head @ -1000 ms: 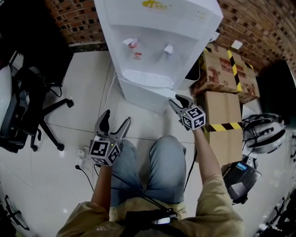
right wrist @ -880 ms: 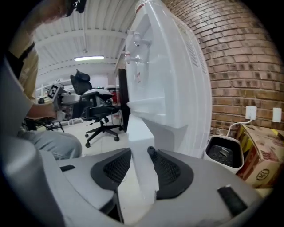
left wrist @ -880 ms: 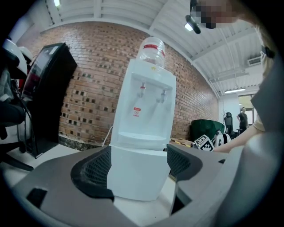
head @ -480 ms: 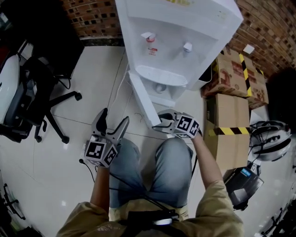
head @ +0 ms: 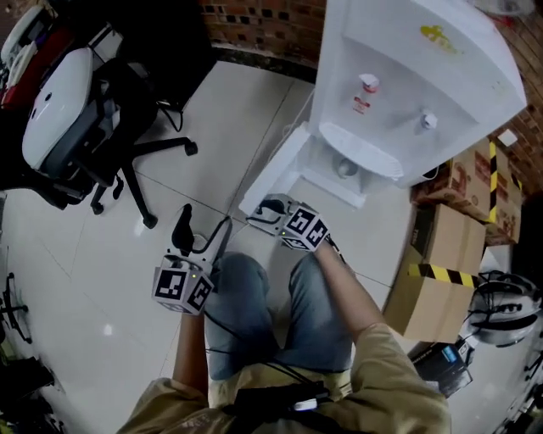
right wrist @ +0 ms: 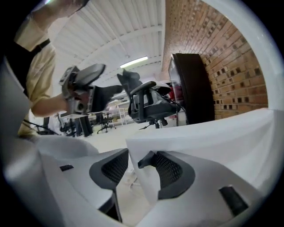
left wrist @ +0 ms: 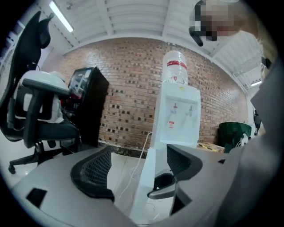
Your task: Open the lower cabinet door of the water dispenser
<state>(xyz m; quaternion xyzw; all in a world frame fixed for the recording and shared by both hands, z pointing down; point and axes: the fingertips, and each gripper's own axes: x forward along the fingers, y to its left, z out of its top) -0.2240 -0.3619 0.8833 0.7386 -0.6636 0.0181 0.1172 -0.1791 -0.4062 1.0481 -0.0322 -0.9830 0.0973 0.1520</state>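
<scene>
1. The right gripper (head: 265, 212) (right wrist: 132, 160) is closing on the free edge of the lower cabinet door (head: 273, 174) (right wrist: 213, 133). The edge stands between its jaws, with both tips against it.
2. The left gripper (head: 204, 224) (left wrist: 138, 156) hovers over the person's left knee (head: 242, 297). Its jaws are spread and nothing is between them. It is just beside the door and does not touch it.
3. The door is swung wide open. It stands out from the left front corner of the water dispenser (head: 424, 93) (left wrist: 177, 119) toward the person, so the space under the taps is open to view.
4. In the left gripper view the door is seen edge-on, with the right gripper (left wrist: 165, 186) at its near end. A water bottle (left wrist: 176, 66) sits on top of the dispenser.
5. The dispenser stands on a tiled floor (head: 127, 280) against a brick wall (head: 263, 25).
6. An office chair (head: 93, 119) is well apart on the person's left. Taped cardboard boxes (head: 441, 280) are beside the dispenser on the right.
</scene>
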